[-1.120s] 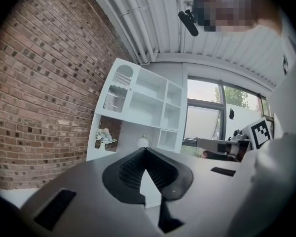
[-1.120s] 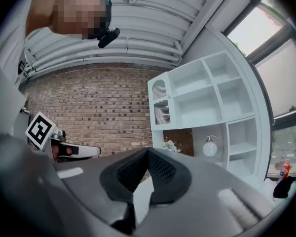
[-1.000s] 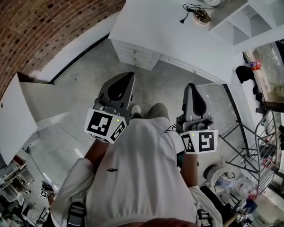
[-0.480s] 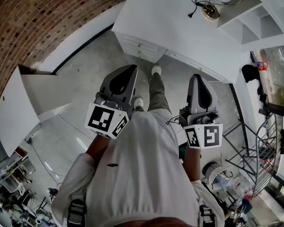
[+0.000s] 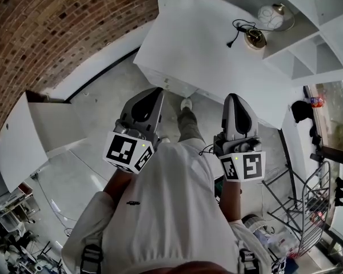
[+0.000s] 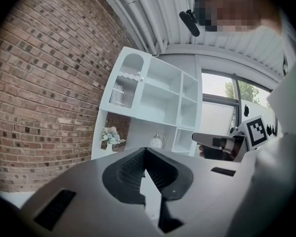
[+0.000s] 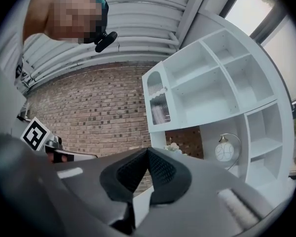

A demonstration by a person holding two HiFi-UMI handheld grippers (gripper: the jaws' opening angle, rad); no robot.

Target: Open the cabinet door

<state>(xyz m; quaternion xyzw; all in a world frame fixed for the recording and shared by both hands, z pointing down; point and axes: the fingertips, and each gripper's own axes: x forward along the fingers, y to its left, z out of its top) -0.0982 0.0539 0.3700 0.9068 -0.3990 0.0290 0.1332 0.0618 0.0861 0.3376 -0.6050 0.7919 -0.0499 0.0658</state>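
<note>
- On the left a brick wall (image 5: 57, 27) is running along the grey floor (image 5: 97, 104), and a low white box (image 5: 20, 136) is sitting against it, well apart from the person.
- The left gripper (image 5: 151, 93) is being carried forward, its jaws together on nothing.
- Between the two tools a foot (image 5: 186, 103) is stepping out, and the white counter (image 5: 200, 44) is lying closer than a second ago. The person is walking up, so I judge this is only the approach.
- The right gripper (image 5: 234, 97) is coming along level with the other, also closed and empty.
- The cabinet door (image 6: 123, 87), ribbed glass high at the left end of the shelves (image 6: 167, 100), is standing closed, far ahead and untouched.
- A round lamp (image 5: 270, 15) is resting on the counter. Farther right a metal rack (image 5: 308, 210) is standing near a window.
</note>
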